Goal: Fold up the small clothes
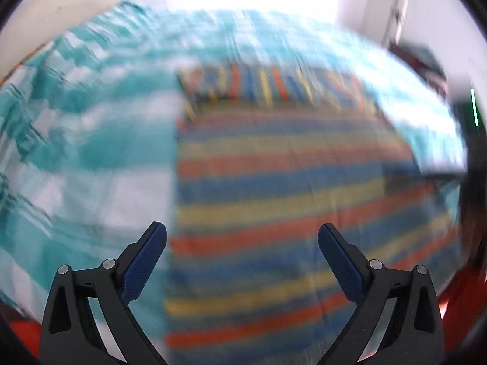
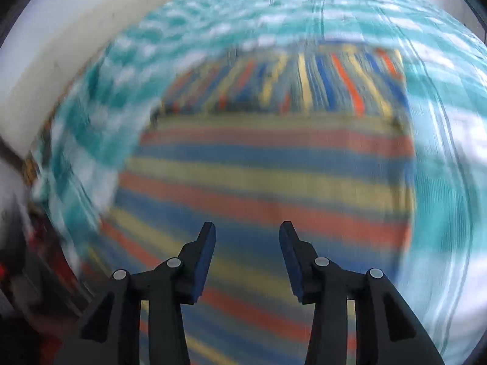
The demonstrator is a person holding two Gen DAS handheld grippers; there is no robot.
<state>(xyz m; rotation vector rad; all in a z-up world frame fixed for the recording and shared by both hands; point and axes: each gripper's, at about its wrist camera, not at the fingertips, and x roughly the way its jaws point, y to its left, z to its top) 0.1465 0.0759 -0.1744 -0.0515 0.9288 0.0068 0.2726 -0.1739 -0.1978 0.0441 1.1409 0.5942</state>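
Both wrist views are blurred. A striped garment in bands of red, blue and yellow lies flat on a bed covered by a teal and white checked sheet. The far end of the garment is folded over, so its stripes there run lengthwise while the rest run crosswise.

In the left wrist view, the left gripper has its fingers spread wide with nothing between them. The garment's left edge runs just inside the left finger, so that finger sits over the sheet's border with the cloth and the other finger sits over the stripes. Whether the tips touch the fabric cannot be told.

In the right wrist view, the right gripper has its fingers partly spread, with a clear gap and nothing pinched. Both fingers sit over the near part of the striped garment, about midway across its width. The checked sheet shows on both sides and beyond the garment's folded far end. A white wall or headboard borders the bed's far left corner.
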